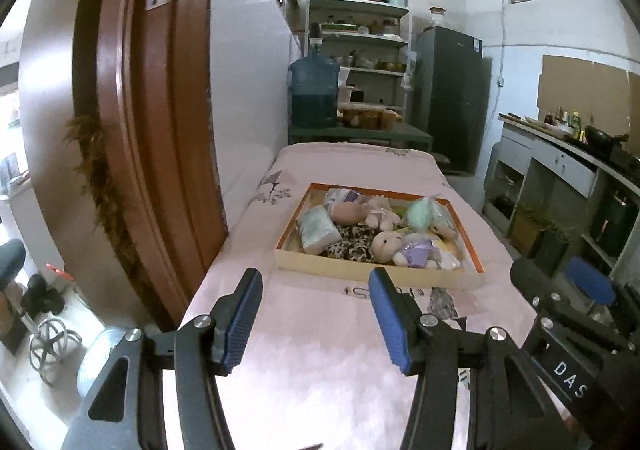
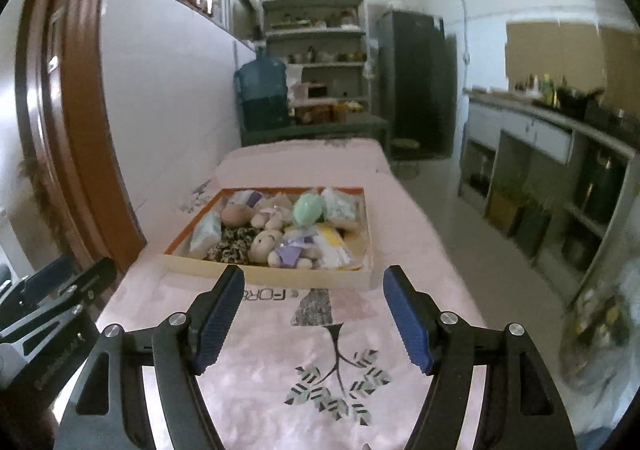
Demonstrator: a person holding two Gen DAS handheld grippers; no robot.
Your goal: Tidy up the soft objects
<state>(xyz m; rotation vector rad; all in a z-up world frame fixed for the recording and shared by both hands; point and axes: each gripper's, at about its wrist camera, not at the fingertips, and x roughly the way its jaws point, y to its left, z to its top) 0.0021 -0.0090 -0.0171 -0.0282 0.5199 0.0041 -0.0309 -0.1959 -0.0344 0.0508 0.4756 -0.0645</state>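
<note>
A shallow cardboard tray with an orange inner rim sits on the pink-covered table. It holds soft things: a doll in a purple dress, a mint plush, a leopard-print cloth, a pale folded pack and a small cream plush. My left gripper is open and empty, just short of the tray's near wall. My right gripper is open and empty at the same near wall.
A brown door frame stands close on the left. Beyond the table are a blue water jug, shelves and a dark fridge. A kitchen counter runs along the right. The right gripper's body shows at the right of the left wrist view.
</note>
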